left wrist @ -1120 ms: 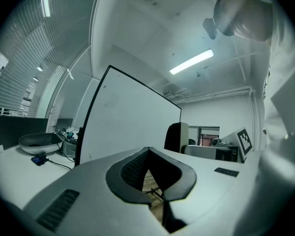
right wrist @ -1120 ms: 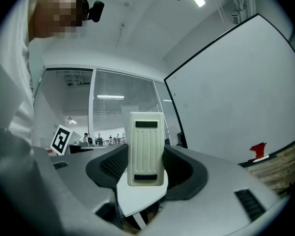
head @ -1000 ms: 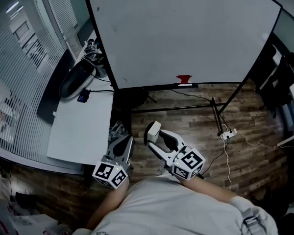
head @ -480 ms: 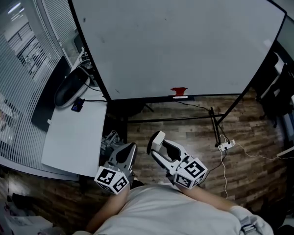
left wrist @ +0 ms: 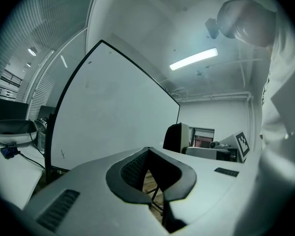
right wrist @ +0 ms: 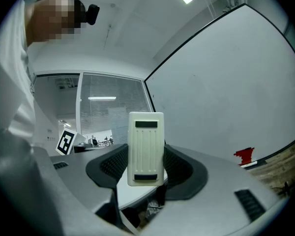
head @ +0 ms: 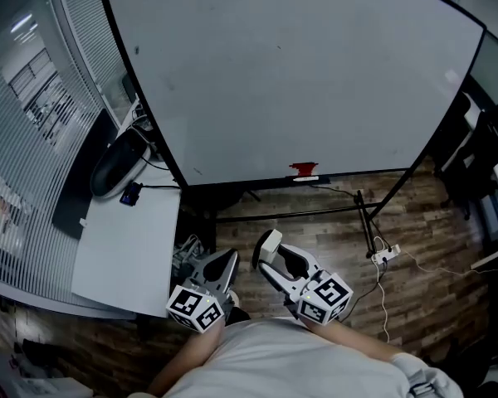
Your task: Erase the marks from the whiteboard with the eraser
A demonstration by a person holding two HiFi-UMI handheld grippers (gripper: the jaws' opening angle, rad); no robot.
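Head view first: the whiteboard point(head: 299, 73) fills the upper frame on its dark stand, with a small red object point(head: 303, 169) sitting at its bottom edge and a few faint dark specks near its left edge. Down low, close to the person's body, the right claw point(head: 268, 247) is clamped on the pale eraser point(head: 268, 242), held over the wooden floor point(head: 415, 288) and well apart from the board. Just beside it, the left claw point(head: 226, 262) points the same way, carrying nothing. A white table point(head: 129, 239) runs along the left with a dark rounded object point(head: 120, 160) at its far end, and a white power strip point(head: 384, 254) lies on the floor to the right. Over to the left gripper view: the claw's two dark pads meet at their tips, with only floor and stand legs showing through the gap below them, so it is closed and empty. The whiteboard rises ahead at the left, and a tiny dark mark point(left wrist: 62, 154) sits near its lower corner. Now the right gripper view: the eraser stands upright between the ribbed pads, pinched on both sides, its grooved face towards the camera. Beyond it the whiteboard sweeps across the right, the red object low at its edge.
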